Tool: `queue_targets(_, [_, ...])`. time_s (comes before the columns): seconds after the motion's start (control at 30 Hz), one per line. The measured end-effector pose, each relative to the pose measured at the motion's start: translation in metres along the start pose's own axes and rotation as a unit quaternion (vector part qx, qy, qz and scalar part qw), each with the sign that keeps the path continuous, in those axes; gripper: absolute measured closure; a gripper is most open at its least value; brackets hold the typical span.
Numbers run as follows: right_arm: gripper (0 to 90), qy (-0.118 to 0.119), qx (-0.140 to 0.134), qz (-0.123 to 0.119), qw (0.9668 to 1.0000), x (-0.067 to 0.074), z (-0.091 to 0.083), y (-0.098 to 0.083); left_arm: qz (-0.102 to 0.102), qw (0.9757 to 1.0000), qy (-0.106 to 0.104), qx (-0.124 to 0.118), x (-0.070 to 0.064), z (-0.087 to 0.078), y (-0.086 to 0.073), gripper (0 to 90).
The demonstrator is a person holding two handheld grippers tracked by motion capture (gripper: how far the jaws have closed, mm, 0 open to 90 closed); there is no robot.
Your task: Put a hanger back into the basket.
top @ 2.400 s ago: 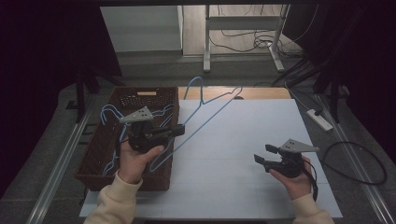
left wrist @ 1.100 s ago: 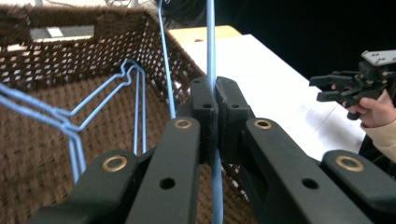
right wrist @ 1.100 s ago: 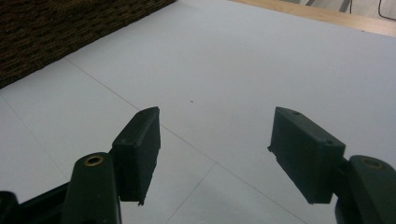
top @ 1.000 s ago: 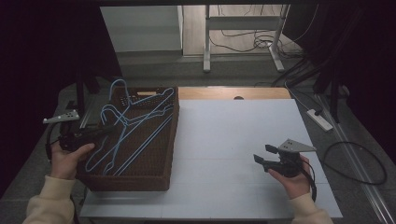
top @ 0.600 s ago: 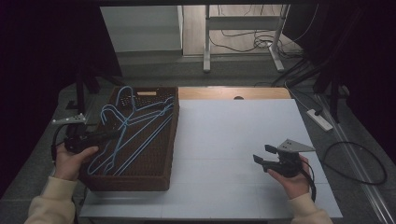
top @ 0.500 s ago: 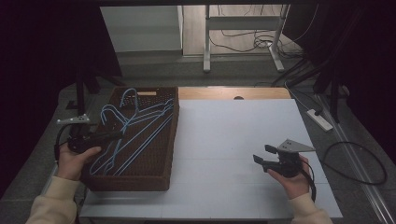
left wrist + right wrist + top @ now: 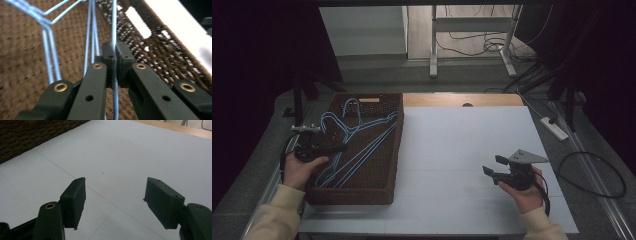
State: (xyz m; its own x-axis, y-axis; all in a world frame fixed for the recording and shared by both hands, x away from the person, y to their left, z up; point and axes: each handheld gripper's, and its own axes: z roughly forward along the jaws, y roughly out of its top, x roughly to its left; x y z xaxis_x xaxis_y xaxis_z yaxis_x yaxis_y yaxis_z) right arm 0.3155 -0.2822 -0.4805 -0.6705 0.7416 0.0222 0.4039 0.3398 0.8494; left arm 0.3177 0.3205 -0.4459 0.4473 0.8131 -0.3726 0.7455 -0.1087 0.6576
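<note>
— What was your left gripper (image 7: 337,148) doing at that moment?

— I had its jaws pressed together on the thin light-blue wire of a clothes hanger (image 7: 114,30); the wire ran straight up between the pads. The bundle of light-blue wire hangers (image 7: 349,140) lay inside the dark brown woven rectangular basket (image 7: 394,150), which sat on the left part of the white table top (image 7: 462,145). My left hand (image 7: 299,167) was at the basket's left rim.

— And your other hand?

— My right gripper (image 7: 492,165) hovered over the bare white surface, well apart from the basket, jaws spread wide with nothing between them. My right hand (image 7: 524,187) held it near the table's right front.
</note>
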Motion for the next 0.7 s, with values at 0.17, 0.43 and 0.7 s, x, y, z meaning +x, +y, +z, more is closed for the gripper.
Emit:
queue_targets(0.17, [34.0, 0.000, 0.003, -0.005, 1.0000, 0.001, 0.001, 0.000, 0.000, 0.9978, 0.056, 0.036, -0.001, 0.005, 0.001, 85.3])
queue_targets(0.43, [33.9, 0.002, 0.004, -0.008, 1.0000, 0.004, 0.001, 0.001, 0.030, 0.9893, 0.118, 0.081, -0.009, 0.018, 0.004, 77.0])
queue_targets(0.7, [33.8, 0.000, 0.006, -0.010, 0.9999, 0.004, 0.001, 0.001, 0.053, 0.9897, 0.132, 0.015, -0.023, 0.003, 0.008, 42.9])
